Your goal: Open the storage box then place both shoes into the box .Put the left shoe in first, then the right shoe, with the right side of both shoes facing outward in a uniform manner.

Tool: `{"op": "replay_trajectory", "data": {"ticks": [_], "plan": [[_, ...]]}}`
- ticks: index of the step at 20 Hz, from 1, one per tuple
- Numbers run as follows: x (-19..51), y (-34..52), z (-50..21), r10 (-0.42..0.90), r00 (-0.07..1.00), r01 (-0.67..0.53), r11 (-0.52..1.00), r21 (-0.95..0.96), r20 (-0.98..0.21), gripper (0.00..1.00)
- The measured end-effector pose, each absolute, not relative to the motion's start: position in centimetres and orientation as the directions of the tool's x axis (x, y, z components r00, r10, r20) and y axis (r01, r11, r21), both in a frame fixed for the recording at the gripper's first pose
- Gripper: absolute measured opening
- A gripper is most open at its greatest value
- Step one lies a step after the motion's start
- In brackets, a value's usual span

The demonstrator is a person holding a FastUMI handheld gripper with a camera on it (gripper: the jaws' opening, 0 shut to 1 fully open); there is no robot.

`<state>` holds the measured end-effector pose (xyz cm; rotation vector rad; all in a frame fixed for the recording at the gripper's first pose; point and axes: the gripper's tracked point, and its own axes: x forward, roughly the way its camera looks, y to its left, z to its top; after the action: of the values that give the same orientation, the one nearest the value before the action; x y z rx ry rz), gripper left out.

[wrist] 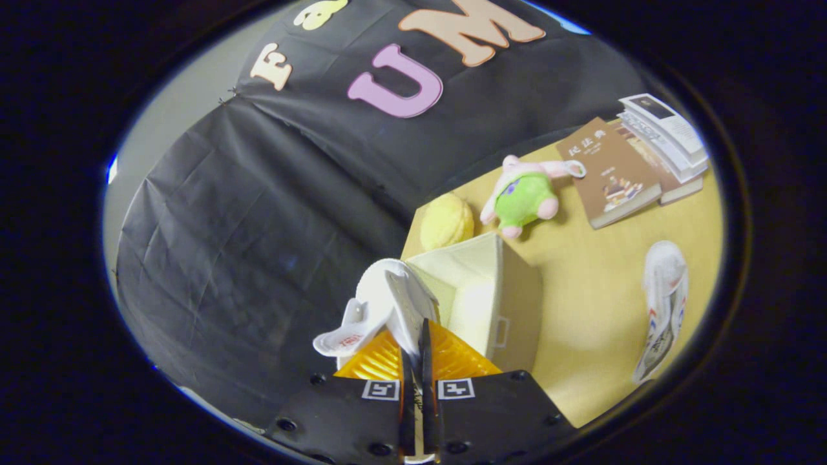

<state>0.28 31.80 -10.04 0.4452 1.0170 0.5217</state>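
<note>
My gripper (413, 352) is shut on a white shoe (381, 303), both fingers pinching its upper edge. The shoe hangs in the air just beside the near left corner of the open cream storage box (510, 303), whose inside shows pale and bare. The view is tilted, so the table slopes. A second white shoe (662, 310) with red and blue marks lies on the wooden table (594, 323) to the right of the box, well apart from it.
Beyond the box sit a yellow plush ball (446, 221) and a green and pink plush toy (524, 195). A brown book (610, 171) and a stack of books (665, 139) lie farther back right. The black cloth wall (258, 213) hangs to the left.
</note>
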Motion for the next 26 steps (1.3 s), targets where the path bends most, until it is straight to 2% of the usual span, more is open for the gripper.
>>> {"op": "replay_trajectory", "data": {"ticks": [8,15,26], "plan": [[1.8,34.9,-18.6,0.446,0.339,-0.065,0.889,0.452,-0.828,0.08],[2.0,32.7,-21.4,0.32,0.343,0.022,0.937,0.349,-0.883,0.08],[0.9,33.9,-26.8,0.254,0.259,0.194,0.931,0.308,-0.932,0.08]]}}
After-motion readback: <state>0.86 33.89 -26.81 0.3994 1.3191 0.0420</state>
